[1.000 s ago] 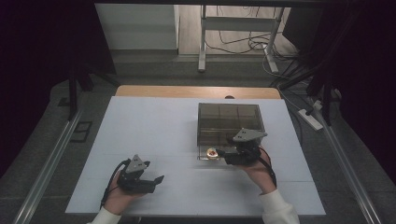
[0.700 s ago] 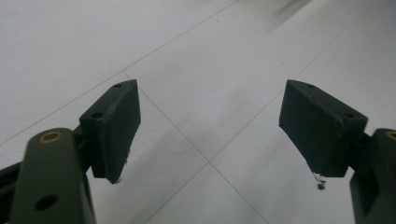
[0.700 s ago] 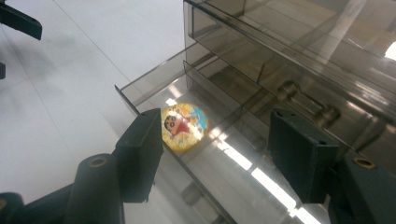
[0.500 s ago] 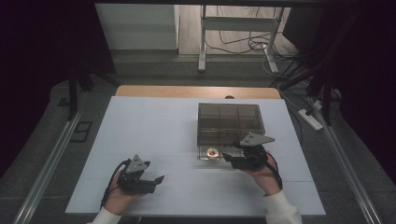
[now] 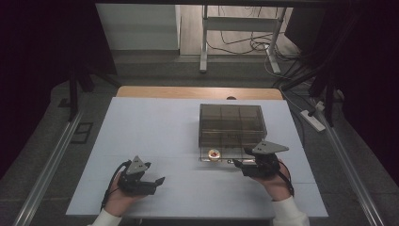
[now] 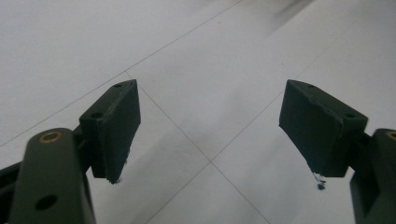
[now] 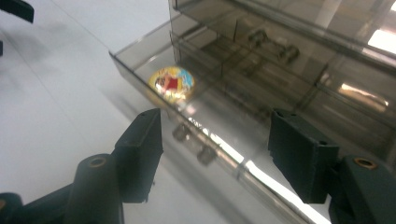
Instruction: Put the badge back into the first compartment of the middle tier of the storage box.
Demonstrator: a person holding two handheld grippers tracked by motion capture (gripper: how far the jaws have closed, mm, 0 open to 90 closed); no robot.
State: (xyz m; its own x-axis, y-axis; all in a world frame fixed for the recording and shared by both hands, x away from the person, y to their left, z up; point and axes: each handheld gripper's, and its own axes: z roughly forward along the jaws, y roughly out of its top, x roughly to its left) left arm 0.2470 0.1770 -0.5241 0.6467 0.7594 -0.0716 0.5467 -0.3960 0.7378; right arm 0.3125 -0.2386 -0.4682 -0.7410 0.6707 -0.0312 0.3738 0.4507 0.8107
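Jaws of right gripper (image 7: pixel 215 135) spread at open drawer (image 7: pixel 140 58) (coin (image 7: pixel 171 82) inside).

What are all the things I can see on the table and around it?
drawer box: one, smoky see-through plastic, right of the table's middle, its bottom drawer pulled out toward the person
round badge: one, yellow with red and blue, lying in the open drawer
table: one, white top with a wooden far edge
metal stand: one, grey, on the floor behind the table, cables lying around it
power strip: one, white, on the floor at the right
left hand-held gripper: one, black with a grey plate, near the table's front left, open over bare table
right hand-held gripper: one, black with a grey plate, open, at the drawer's front edge
hands: two, white sleeves, at the bottom edge
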